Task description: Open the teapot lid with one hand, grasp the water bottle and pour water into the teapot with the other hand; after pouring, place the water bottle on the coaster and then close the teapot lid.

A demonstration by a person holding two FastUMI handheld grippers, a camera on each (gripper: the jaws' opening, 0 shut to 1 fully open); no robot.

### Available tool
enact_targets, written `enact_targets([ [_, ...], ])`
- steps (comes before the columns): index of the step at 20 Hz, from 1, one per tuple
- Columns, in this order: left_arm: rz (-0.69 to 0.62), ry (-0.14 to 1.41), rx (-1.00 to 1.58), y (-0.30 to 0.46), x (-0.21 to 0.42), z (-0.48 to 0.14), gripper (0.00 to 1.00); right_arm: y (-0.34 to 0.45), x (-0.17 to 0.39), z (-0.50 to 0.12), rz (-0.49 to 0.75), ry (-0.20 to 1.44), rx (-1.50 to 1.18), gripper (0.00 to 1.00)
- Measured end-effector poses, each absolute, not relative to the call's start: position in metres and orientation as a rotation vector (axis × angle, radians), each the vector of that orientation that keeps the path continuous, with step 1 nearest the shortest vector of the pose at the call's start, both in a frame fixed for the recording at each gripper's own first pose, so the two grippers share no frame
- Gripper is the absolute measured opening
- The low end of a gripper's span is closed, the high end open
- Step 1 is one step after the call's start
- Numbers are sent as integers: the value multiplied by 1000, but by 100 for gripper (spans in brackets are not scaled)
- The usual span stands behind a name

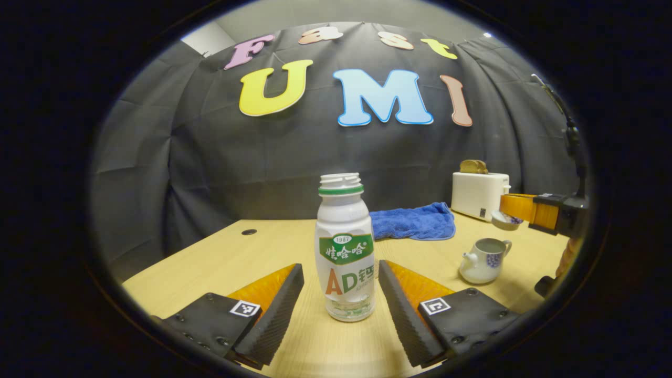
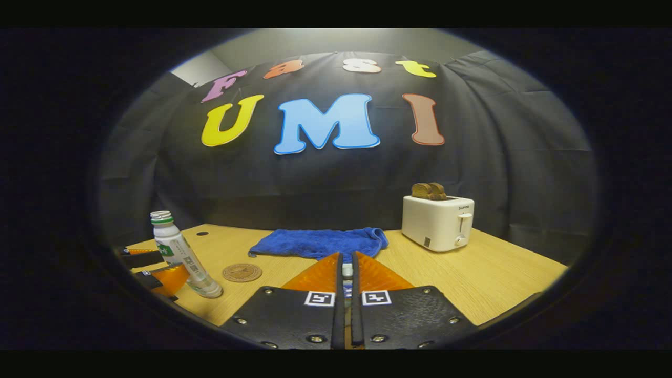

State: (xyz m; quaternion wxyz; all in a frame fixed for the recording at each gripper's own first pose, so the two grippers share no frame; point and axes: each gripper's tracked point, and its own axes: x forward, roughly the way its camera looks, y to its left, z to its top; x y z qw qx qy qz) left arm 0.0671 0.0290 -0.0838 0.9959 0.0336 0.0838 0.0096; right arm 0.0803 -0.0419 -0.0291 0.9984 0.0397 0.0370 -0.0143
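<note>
The white water bottle (image 1: 345,247) with a green label stands uncapped on the wooden table, between the fingers of my left gripper (image 1: 341,269). That gripper is open, with a small gap on each side of the bottle. To the right sits the white teapot (image 1: 483,261) with its top uncovered. Above it my right gripper (image 1: 513,209) holds the teapot lid (image 1: 506,221). In the right gripper view my right gripper (image 2: 346,263) is shut on the lid's small white knob (image 2: 347,271). The bottle (image 2: 181,252) and a round brown coaster (image 2: 242,272) lie to its left.
A blue towel (image 2: 321,242) lies at the back of the table (image 2: 472,278), and a white toaster (image 2: 438,221) with bread in it stands at the back right. The black cloth wall closes off the table's far side.
</note>
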Motion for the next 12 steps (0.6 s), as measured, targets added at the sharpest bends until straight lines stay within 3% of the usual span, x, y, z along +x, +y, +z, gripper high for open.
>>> enact_targets([
  [3,18,173,82,26,77,-88,100,-50,79,-30,-34,76,86,5],
  [4,14,174,82,25,81,-89,100,-53,78,-31,-34,79,88,0],
  [5,15,174,82,24,85,-90,100,-55,78,-33,-35,81,90,5],
  [12,9,199,110,19,107,-100,100,-73,75,-38,-48,90,105,5],
])
